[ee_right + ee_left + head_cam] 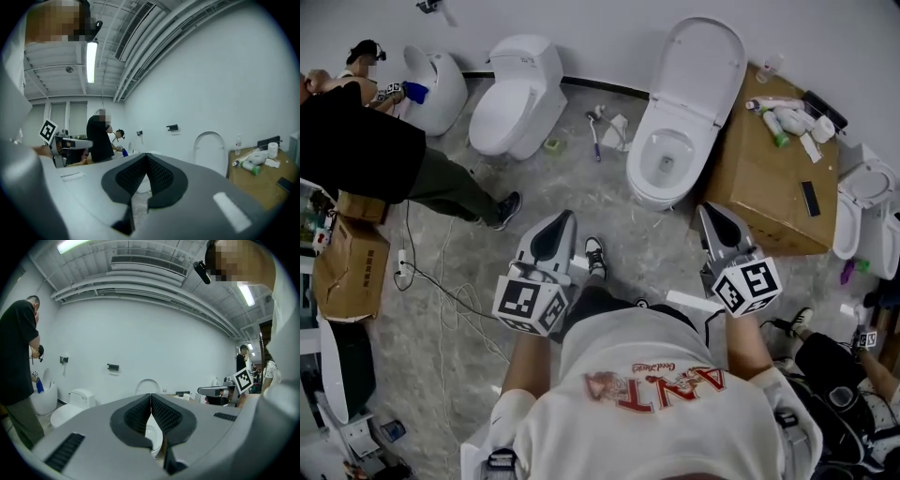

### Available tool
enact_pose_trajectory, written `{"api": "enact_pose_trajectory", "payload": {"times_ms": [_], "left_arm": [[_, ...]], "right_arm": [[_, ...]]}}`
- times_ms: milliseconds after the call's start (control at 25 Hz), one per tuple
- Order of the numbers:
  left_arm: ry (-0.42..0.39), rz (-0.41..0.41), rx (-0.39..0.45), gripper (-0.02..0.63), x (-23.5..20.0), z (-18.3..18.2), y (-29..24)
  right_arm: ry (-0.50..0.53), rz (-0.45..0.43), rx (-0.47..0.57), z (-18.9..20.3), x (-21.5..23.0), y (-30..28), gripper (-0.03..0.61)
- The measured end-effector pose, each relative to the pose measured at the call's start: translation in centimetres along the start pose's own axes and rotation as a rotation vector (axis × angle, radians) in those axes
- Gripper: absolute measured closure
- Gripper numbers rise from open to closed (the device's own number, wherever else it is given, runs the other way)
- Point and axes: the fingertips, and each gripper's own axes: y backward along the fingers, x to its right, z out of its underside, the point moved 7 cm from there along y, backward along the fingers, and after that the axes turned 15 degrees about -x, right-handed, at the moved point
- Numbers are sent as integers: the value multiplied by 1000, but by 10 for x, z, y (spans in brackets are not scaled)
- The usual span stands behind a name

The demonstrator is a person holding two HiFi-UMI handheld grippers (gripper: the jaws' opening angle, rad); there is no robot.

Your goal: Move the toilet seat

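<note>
A white toilet (667, 159) stands ahead against the wall with its seat and lid (697, 64) raised upright; the bowl is open. The raised lid (148, 386) also shows in the left gripper view and as a white arch (210, 151) in the right gripper view. My left gripper (565, 217) is shut and empty, held well short of the bowl, to its lower left. My right gripper (705, 210) is shut and empty too, just below the bowl's right side. Neither touches the toilet.
A brown cardboard box (767, 202) with bottles and a phone on top stands right of the toilet. Another white toilet (517, 103) with closed lid and a toilet brush (596, 131) are to the left. A person in black (375, 155) stands at left; cables cross the floor.
</note>
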Motion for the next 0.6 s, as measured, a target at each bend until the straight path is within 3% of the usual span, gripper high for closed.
{"api": "enact_pose_trajectory", "payload": {"times_ms": [600], "left_arm": [[-50,174,-35,604,-113,-63,-124]], "right_arm": [[-61,186,-28,-53,35,-109,577]]}}
